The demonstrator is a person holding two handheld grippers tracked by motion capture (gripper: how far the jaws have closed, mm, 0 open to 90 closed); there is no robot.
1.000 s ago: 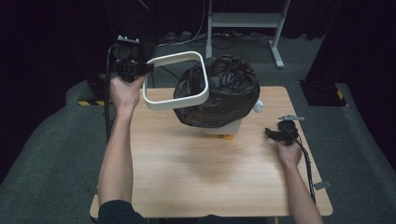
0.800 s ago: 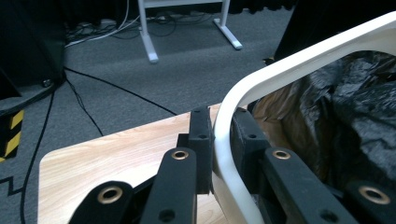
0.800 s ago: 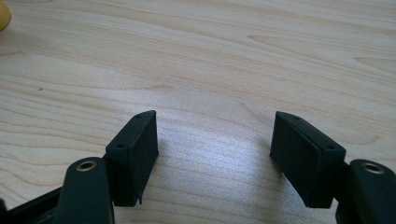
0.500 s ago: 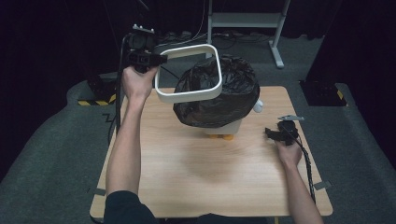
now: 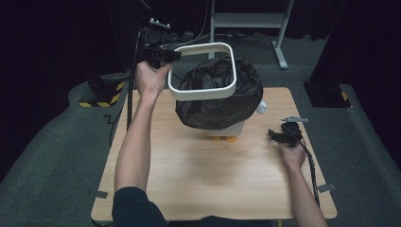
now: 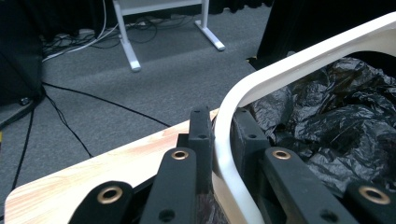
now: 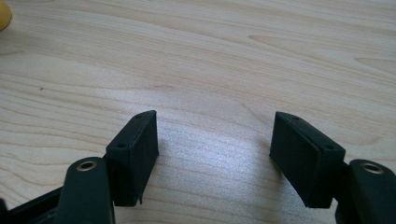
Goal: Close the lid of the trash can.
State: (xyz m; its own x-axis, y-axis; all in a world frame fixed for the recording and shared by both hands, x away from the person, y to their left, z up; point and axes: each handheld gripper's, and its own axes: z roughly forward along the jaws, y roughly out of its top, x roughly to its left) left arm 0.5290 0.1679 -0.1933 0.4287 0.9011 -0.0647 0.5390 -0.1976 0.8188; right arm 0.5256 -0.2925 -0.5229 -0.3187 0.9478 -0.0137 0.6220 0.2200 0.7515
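A white square ring frame (image 5: 202,72) hangs in the air over a small white bin (image 5: 230,128) lined with a crumpled black bag (image 5: 222,97). My left gripper (image 5: 163,56) is shut on the ring's left side; in the left gripper view its jaws pinch the white ring frame (image 6: 243,93) with the black bag (image 6: 336,126) just behind it. My right gripper (image 5: 278,135) rests low on the table's right side, open. In the right gripper view, the right gripper (image 7: 212,156) has only bare wood between its pads.
The wooden table (image 5: 198,175) has free room in front of the bin. Small orange feet (image 5: 223,138) show under the bin, a small white object (image 5: 261,108) at its right. A white metal stand (image 5: 246,21) and cables lie on the grey floor behind.
My left gripper has carried the white ring rightward and a little up, from left of the bin to over the bag's left half. The right hand has not moved.
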